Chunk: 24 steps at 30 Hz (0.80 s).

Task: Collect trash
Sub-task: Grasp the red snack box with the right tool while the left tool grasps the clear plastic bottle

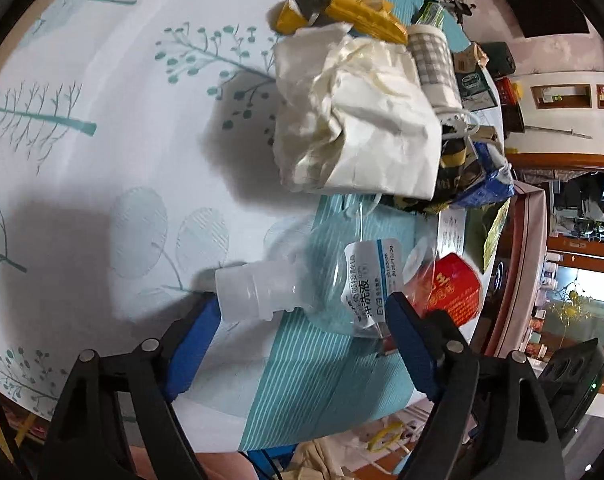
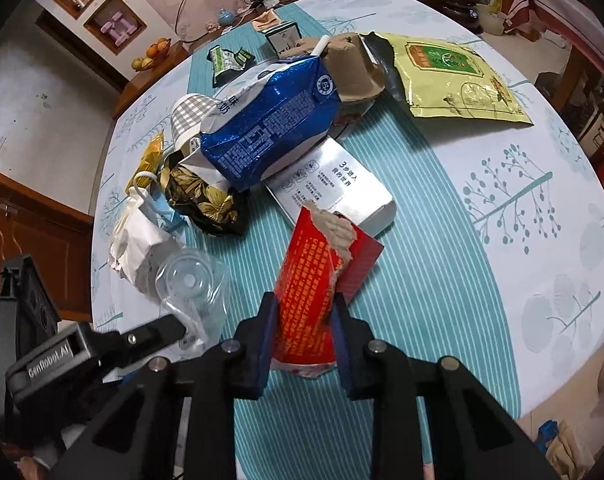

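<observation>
A clear plastic bottle (image 1: 325, 288) with a white cap and a printed label lies on its side on the table between the fingers of my left gripper (image 1: 302, 316). The jaws stand wide on both sides of it, with the left finger near the cap. The bottle also shows in the right wrist view (image 2: 194, 284). My right gripper (image 2: 305, 320) is shut on a torn red carton (image 2: 313, 292), which also shows in the left wrist view (image 1: 449, 288). A crumpled white paper bag (image 1: 353, 120) lies beyond the bottle.
A heap of trash covers the round table (image 2: 441, 280): a blue milk carton (image 2: 270, 120), a black floral bag (image 2: 206, 196), a silver box (image 2: 333, 188), a green-yellow pouch (image 2: 457, 76), a yellow wrapper (image 1: 341, 12) and a checked cup (image 1: 433, 60). The table edge is close below both grippers.
</observation>
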Tool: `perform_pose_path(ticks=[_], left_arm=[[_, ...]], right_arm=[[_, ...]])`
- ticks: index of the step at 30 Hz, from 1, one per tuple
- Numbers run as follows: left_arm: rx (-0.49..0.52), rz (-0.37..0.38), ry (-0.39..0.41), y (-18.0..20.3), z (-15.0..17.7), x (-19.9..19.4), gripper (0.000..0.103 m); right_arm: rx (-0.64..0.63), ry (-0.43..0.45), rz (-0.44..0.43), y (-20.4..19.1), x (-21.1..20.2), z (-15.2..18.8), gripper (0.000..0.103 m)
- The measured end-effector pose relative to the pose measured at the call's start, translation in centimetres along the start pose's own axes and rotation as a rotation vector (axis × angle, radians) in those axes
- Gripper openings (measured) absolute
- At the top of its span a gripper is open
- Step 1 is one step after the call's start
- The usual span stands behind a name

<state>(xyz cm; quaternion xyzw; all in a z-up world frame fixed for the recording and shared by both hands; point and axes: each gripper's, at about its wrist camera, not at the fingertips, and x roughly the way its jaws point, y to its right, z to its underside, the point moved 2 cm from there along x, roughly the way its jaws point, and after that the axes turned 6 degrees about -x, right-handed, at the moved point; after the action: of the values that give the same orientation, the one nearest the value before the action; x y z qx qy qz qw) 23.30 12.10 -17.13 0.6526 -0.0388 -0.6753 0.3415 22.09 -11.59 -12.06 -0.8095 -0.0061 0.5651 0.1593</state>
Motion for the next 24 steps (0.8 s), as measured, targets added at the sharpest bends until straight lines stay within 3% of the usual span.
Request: perform_pose_path(ticks=[6, 19, 24], left_arm=[[0.067, -0.06, 0.017, 0.9, -0.5, -0.3, 0.082], [0.544, -0.262, 0.127, 6.6, 0.5, -3.1, 0.082], [0.69, -0.269, 0.081, 7.8, -0.7, -2.3, 0.082]], right_arm=[[0.005, -0.009, -0.026, 0.3, 0.1, -0.1, 0.025], [0.016, -0.016, -0.07, 0.4, -0.3, 0.6, 0.023], [0.01, -0.01, -0.065, 0.0, -0.3, 0.7, 0.023]])
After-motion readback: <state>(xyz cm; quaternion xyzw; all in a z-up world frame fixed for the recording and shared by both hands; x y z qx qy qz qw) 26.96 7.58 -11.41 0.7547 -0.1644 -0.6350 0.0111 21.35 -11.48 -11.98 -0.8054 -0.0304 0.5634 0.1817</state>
